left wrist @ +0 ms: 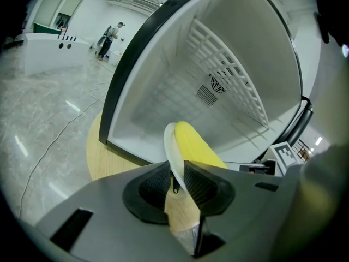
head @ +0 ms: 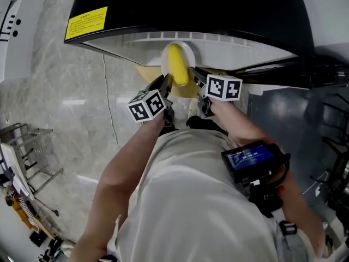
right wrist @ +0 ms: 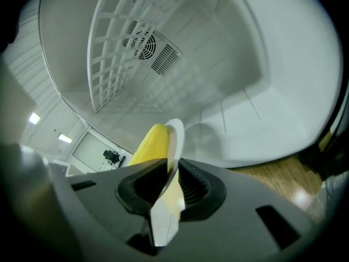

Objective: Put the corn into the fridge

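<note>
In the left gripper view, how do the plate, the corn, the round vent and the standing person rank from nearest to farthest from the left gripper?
1. plate: its rim is pinched between the jaws of the left gripper.
2. corn: lying on the plate, just beyond the jaws.
3. round vent: on the back wall of the fridge, upper centre.
4. person: far off, upper left.
</note>
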The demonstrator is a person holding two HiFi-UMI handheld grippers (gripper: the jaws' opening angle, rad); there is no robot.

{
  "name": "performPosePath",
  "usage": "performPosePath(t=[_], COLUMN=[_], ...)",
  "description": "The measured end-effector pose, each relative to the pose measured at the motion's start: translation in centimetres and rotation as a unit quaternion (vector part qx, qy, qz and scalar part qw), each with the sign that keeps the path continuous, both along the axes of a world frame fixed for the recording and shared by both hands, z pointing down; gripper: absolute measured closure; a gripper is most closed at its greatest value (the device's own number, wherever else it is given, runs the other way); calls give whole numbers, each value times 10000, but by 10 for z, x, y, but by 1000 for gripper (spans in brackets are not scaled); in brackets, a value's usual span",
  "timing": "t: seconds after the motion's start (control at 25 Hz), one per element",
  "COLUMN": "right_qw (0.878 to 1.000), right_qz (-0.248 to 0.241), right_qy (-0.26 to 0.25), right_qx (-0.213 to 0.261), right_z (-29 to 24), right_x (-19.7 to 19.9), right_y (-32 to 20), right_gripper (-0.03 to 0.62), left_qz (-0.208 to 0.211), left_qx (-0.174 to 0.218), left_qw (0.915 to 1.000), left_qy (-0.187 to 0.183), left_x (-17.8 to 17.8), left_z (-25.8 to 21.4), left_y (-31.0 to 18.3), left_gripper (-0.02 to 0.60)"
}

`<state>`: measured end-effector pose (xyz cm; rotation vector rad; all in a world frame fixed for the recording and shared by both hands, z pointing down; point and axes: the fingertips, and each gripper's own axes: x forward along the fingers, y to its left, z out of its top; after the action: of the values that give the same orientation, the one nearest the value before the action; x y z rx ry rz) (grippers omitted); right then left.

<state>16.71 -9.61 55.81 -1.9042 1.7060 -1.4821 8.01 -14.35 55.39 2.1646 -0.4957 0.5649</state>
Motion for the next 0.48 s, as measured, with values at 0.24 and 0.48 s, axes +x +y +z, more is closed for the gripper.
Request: performPosePath(t=[0.24,0.48], right_qw=[9997,9988], right_qz=[-230,-487], right_qy=[-27,-23], right_qx=[48,106], right_z=[3,5], right_x=[1,-7], right_y=[-14,-24], right_gripper=[534,534], left_qz=[-373,-625], left_qx=[58,190], left_qw=[9993,9978], left_qy=[69,60], left_x=[-1,-10], left_z=[3,3], left_y=[-9,-16], left_gripper=[501,502])
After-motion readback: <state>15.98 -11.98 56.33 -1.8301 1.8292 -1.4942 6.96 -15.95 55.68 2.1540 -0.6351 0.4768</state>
